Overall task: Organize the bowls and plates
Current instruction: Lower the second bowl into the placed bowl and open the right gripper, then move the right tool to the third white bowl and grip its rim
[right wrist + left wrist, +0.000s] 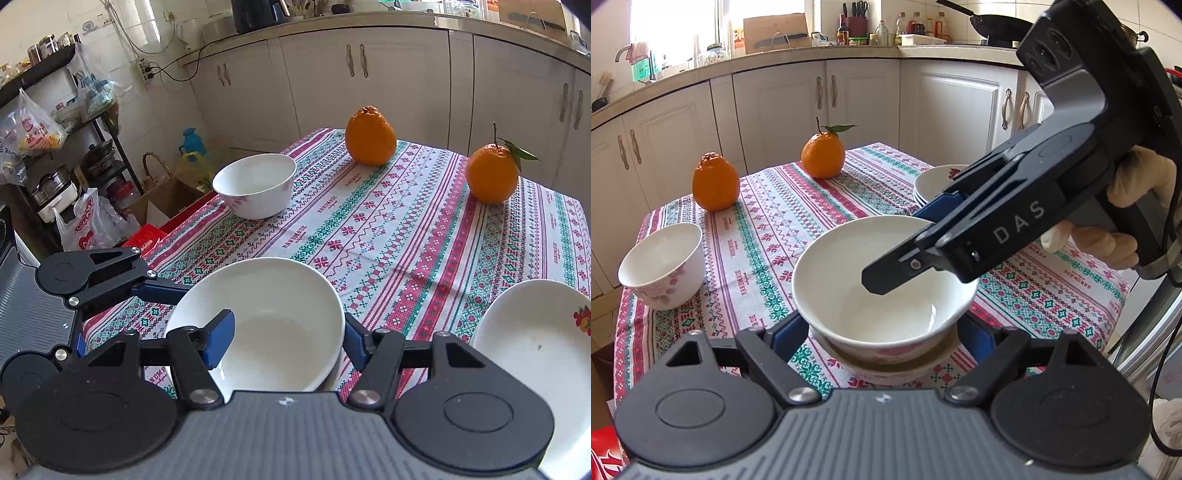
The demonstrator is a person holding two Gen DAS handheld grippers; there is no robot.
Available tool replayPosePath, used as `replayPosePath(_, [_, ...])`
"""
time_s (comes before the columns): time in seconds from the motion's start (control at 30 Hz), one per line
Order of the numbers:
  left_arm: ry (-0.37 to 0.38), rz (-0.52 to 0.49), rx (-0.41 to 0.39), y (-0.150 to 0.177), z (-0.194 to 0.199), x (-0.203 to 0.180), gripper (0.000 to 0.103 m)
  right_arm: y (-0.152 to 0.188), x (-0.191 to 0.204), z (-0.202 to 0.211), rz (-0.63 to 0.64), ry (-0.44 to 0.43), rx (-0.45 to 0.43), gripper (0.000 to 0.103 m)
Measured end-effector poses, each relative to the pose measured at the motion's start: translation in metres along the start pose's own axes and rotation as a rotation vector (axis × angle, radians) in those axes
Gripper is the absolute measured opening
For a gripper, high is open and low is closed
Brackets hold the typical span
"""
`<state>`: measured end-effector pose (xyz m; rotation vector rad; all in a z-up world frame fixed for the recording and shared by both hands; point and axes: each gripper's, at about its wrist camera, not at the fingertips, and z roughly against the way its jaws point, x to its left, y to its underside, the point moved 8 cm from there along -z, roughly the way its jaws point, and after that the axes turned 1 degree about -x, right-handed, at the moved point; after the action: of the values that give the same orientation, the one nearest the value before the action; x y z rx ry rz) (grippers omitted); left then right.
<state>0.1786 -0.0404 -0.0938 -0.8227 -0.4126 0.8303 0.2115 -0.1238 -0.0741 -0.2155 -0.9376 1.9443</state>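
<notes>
A white bowl (882, 273) with pink flowers sits nested on another bowl (886, 369) near the table's front edge. My left gripper (882, 332) is open, its blue pads on either side of the bowls near their base. My right gripper (288, 336) straddles the upper bowl's (258, 317) rim, one finger inside and one outside; I cannot tell if it pinches. It shows in the left wrist view (905, 254) too. A second flowered bowl (663, 269) stands at the left edge. A stack of white plates (934, 184) lies at the right.
Two oranges (714, 181) (823, 155) stand at the far side of the patterned tablecloth (768, 221). Kitchen cabinets (820, 110) lie beyond. Bags and a rack (55, 166) stand left of the table.
</notes>
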Motion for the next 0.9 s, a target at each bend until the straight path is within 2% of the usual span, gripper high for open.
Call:
replayPosePath(0.3, [0.016,0.021,0.005,0.002,-0.002,0.002,0.091,0.003,0.0,-0.003,0.01,0.006,0.008,0.071])
replayPosePath(0.43, [-0.009,0.004,-0.01,0.001,0.001,0.001,0.096,0.004,0.001,0.001,0.019,0.013,-0.015,0.093])
replayPosePath(0.57, [-0.003,0.016,-0.014,0.003,0.007,0.001,0.097,0.008,-0.001,0.007,0.027,0.042,-0.037,0.099])
replayPosePath(0.7, [-0.003,0.007,-0.01,0.007,0.011,-0.001,0.097,0.019,-0.009,0.013,0.009,0.078,-0.061,0.101])
replayPosePath(0.8, [-0.001,0.003,-0.005,0.009,0.013,-0.003,0.097,0.028,-0.016,0.016,0.001,0.135,-0.081,0.103])
replayPosePath(0.9, [0.001,0.0,-0.001,0.01,0.013,-0.004,0.097,0.035,-0.021,0.017,-0.044,0.127,-0.092,0.103])
